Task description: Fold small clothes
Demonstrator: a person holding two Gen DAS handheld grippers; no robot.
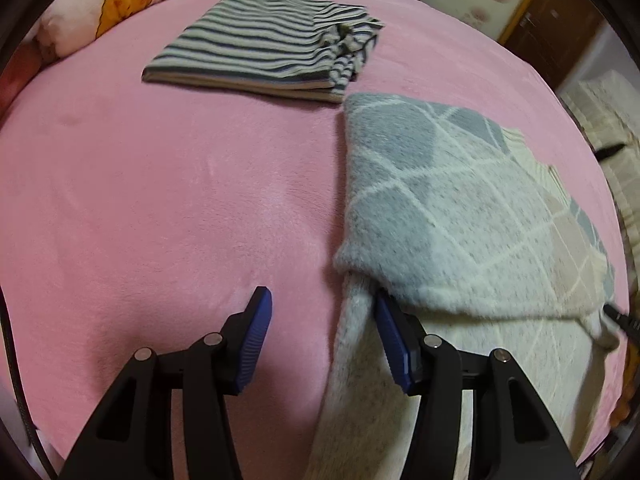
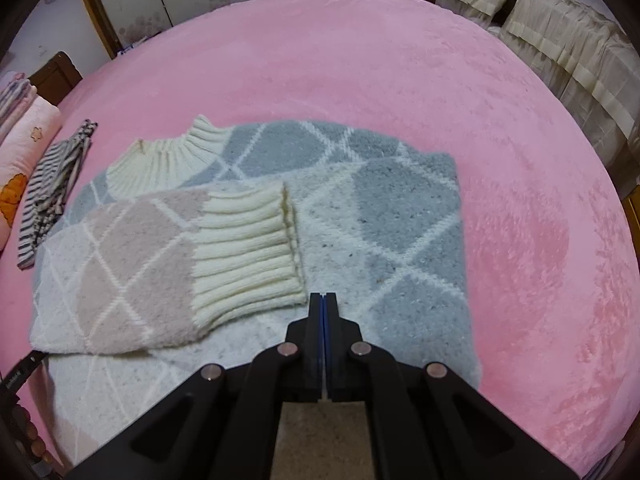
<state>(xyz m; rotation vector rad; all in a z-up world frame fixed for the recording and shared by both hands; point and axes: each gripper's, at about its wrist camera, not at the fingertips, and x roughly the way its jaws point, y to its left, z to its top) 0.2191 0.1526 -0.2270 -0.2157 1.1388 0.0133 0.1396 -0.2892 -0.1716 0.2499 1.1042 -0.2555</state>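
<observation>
While the fuzzy grey, beige and cream diamond-patterned sweater (image 2: 360, 216) lies flat on the pink fleece blanket (image 2: 440, 60), the right gripper (image 2: 324, 300) tilts steeply down above it, jaws pressed together on nothing. The left gripper (image 1: 322, 320) straddles its edge, jaws spread.

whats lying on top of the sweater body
One sleeve is folded across the sweater, its ribbed cuff near the middle. Whatever lies beneath that sleeve, and under the sweater on the pink blanket, is covered.
</observation>
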